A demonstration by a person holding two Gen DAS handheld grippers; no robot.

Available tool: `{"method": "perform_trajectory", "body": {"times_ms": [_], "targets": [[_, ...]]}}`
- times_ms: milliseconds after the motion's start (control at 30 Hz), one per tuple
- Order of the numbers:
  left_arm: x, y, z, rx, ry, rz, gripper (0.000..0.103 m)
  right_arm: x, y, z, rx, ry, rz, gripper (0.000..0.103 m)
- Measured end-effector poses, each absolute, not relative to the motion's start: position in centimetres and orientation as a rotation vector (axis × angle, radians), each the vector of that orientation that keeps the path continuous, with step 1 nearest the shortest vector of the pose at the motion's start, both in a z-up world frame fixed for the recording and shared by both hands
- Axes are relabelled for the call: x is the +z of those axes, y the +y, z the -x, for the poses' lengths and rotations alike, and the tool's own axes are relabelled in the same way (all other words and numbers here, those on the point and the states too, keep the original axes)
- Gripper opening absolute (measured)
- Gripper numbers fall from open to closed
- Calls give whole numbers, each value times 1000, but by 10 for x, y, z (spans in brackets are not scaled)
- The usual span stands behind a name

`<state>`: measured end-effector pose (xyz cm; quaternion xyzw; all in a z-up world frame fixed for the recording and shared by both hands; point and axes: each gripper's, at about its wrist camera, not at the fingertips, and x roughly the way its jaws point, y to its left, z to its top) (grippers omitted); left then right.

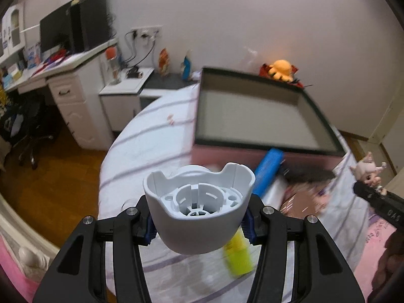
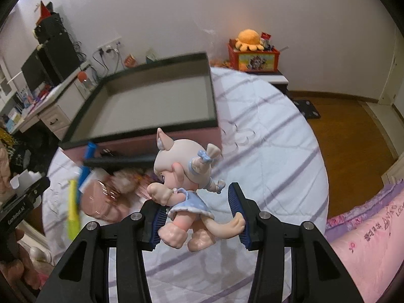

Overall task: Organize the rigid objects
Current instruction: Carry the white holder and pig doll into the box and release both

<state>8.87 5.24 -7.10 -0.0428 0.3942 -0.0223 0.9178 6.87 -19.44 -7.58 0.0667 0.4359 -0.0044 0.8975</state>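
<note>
The left gripper (image 1: 199,223) pinches a white rounded plastic shell with a ribbed hollow inside (image 1: 198,209), its blue pads pressed on both sides; the shell's underside hides the bedding just below. Partly behind it lies a blurred yellow-green plastic cylinder (image 1: 238,257), cut off by the shell and the right finger. The right gripper (image 2: 199,221) is clamped on a small pale figurine with cat ears, a blue dress and a tail (image 2: 184,176): the left pad presses its side, the right pad touches the tail. Farther off, between both grippers and the box, a blue plastic tube (image 1: 267,170), a long black object and some pinkish shiny wrapping lie smeared and hard to make out. Beyond them a wide shallow cardboard box with a dark rim and pink outer wall (image 1: 252,149) sits on the white quilt with purple stripes (image 1: 151,131), its grey floor bare. The quilt lies free on the box's far-right side in the right wrist view
</note>
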Motion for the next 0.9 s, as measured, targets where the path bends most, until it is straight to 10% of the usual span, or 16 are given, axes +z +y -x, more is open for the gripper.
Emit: {"method": "perform_trajectory", "body": {"times_ms": [900], "targets": [[-95, -20, -274, -80, 917, -30, 53, -107, -154, -247, 71, 1028, -41, 48]]}}
